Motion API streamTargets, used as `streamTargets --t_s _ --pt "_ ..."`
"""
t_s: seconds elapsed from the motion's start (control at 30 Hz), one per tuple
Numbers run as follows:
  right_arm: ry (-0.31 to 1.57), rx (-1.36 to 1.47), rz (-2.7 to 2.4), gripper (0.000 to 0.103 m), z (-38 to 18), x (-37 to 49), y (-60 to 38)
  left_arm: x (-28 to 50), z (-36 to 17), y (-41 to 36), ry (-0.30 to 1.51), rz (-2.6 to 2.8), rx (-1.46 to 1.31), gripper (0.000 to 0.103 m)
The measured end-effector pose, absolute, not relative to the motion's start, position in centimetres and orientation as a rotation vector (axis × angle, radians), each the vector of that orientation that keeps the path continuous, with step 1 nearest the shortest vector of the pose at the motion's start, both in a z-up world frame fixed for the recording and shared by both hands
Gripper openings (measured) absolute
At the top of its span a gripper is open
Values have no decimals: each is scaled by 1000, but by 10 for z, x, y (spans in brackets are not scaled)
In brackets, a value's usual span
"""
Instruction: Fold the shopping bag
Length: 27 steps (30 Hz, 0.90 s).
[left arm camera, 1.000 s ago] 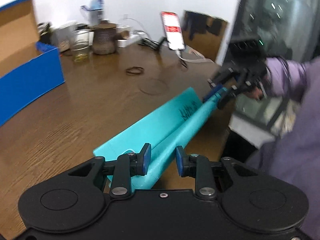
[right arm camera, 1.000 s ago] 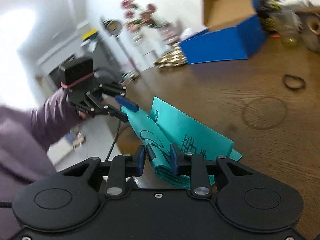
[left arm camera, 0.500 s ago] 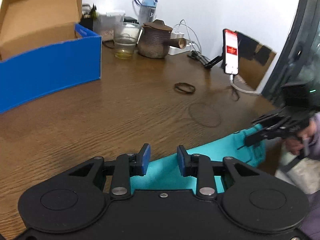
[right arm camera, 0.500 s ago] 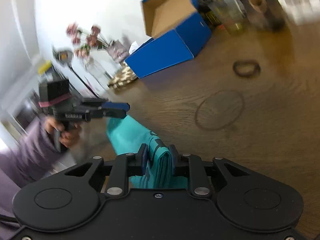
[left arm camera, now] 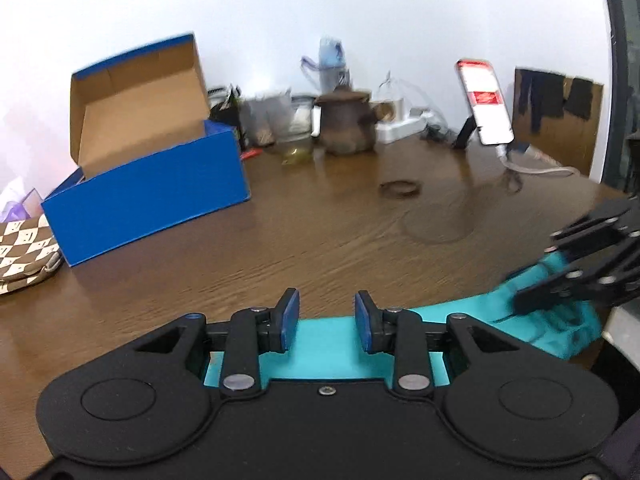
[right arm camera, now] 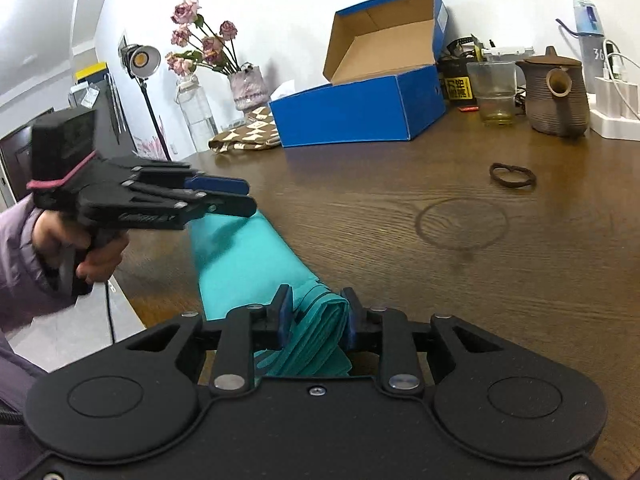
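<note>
The teal shopping bag (left arm camera: pixel 324 344) lies as a long folded strip on the wooden table (left arm camera: pixel 280 248), along its near edge. My left gripper (left arm camera: pixel 326 300) hovers over one end with its jaws apart and only the flat bag beneath them. From the right wrist view the left gripper (right arm camera: pixel 236 194) hangs just above that end of the bag (right arm camera: pixel 248 264), held by a person's hand. My right gripper (right arm camera: pixel 316 296) has the bag's thick folded end between its pads, and its jaws are opening slightly. The right gripper (left arm camera: pixel 536 270) shows at the far right of the left wrist view.
An open blue shoe box (right arm camera: pixel 360 108) stands at the back left, with a checkered pouch (right arm camera: pixel 244 138) beside it. A brown hair tie (right arm camera: pixel 513 176) lies mid-table. A teapot (right arm camera: pixel 556 96), a glass (right arm camera: pixel 494 92) and a phone on a stand (left arm camera: pixel 484 108) line the far side.
The bag, stretched in the air between both grippers, has come down flat onto the table. Both grippers swung to face across the table. The left pads no longer pinch the bag.
</note>
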State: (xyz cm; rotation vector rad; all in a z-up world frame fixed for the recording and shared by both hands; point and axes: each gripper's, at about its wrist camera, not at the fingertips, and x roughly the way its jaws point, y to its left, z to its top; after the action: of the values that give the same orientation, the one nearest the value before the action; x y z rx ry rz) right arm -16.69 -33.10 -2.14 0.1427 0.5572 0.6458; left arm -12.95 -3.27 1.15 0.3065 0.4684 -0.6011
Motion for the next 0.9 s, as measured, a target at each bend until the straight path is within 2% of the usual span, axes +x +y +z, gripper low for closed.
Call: streamTargets --t_s 0.17,0.23,0.33,0.47,0.53,0.9 --pt "533 144 648 29 -23 -170 -332 -151 -5 -45 492 -600 308 31" --pt "519 177 638 35 -26 -171 -336 -152 -10 -44 499 -590 288 31" --pt "495 227 606 37 -24 -179 -345 -149 -12 -39 507 -598 249 32" --pt "365 123 563 31 -6 -207 -348 -155 -13 -45 495 -572 277 31" --pt "375 45 570 22 -4 -212 -336 -157 -14 -45 496 -569 265 31" --pt "379 -30 548 23 -23 -235 -319 -194 -16 -33 495 -562 231 31"
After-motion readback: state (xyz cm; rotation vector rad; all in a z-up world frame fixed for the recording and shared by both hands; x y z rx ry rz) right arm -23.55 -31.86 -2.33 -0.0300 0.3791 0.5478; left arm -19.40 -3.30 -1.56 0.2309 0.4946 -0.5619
